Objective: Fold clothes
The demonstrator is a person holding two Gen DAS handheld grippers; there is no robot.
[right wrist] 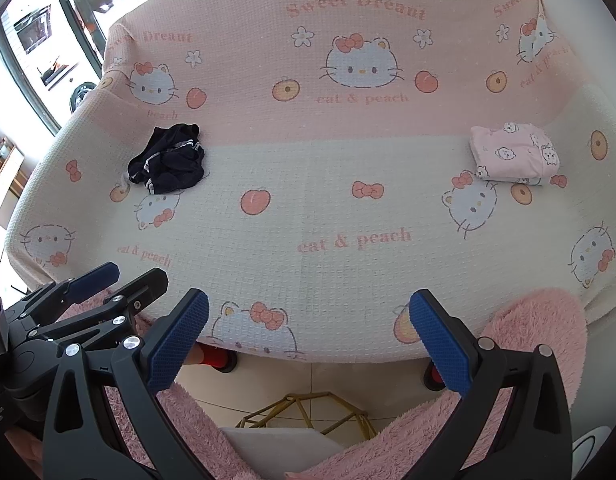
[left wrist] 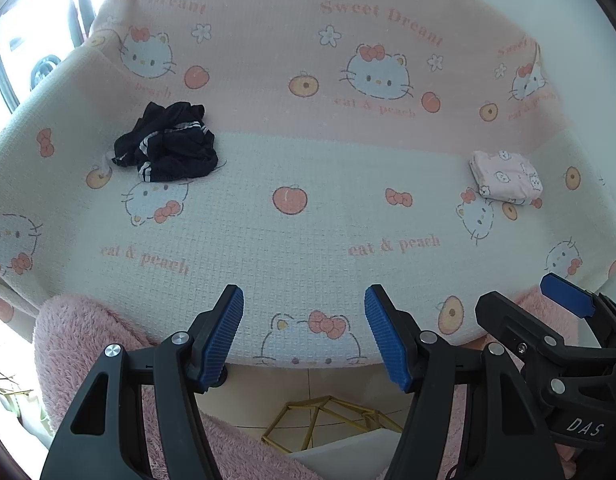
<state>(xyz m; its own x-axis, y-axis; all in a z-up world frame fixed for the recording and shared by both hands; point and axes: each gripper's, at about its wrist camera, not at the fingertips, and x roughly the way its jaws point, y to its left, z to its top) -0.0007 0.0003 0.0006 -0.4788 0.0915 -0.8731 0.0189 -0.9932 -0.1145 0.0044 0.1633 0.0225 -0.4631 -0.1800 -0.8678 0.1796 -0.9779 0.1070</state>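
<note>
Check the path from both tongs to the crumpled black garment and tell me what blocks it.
Nothing visible does. The left tongs and right tongs hang open at the near edge of the cat-print cover. Only bare cover lies between them and the black garment. The folded pink garment sits far right, clear of the path.

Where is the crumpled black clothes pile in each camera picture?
Left wrist view: the black clothes pile lies upper left on the cat-print cover, just above a printed cat face.
Right wrist view: the black clothes pile is again upper left, a bit smaller and higher.
Shared landmark: the folded pink garment lies far across the cover at the right in both.
</note>
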